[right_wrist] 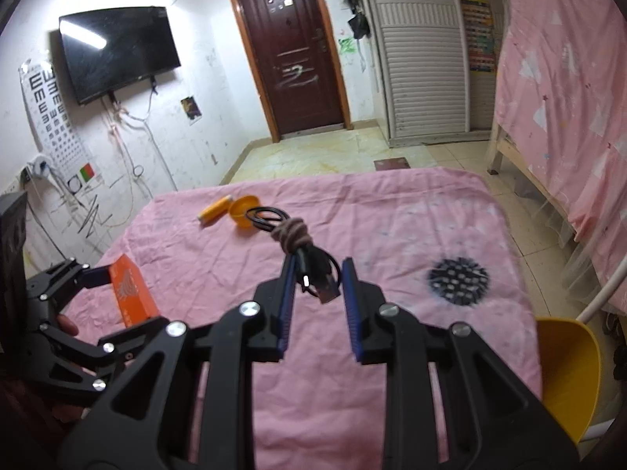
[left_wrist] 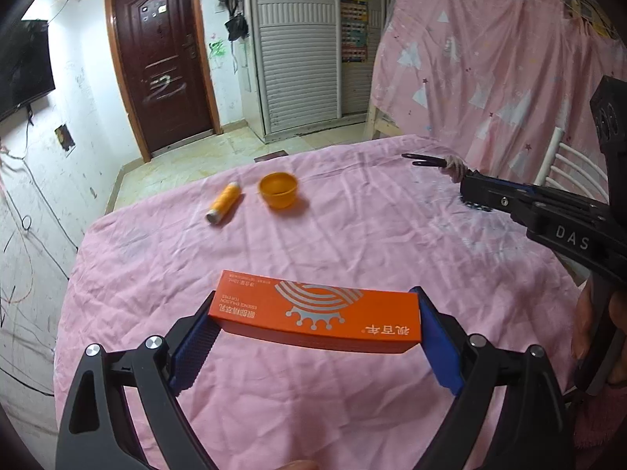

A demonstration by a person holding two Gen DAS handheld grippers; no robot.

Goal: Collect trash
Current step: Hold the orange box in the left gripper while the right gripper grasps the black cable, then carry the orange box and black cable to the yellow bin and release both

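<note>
My left gripper is shut across the ends of a long orange carton and holds it above the pink tablecloth. The same carton shows at the left of the right wrist view. My right gripper is shut on a coiled black cable bound with a tan tie, with its USB plug between the blue pads. In the left wrist view that cable sticks out beyond the right gripper. An orange tube and an orange cup lie on the far part of the table.
A yellow plastic container stands off the table's right edge, beside a white chair frame. The cloth bears a black dotted mark. A pink curtained bunk bed is at the right, with tiled floor and a brown door beyond.
</note>
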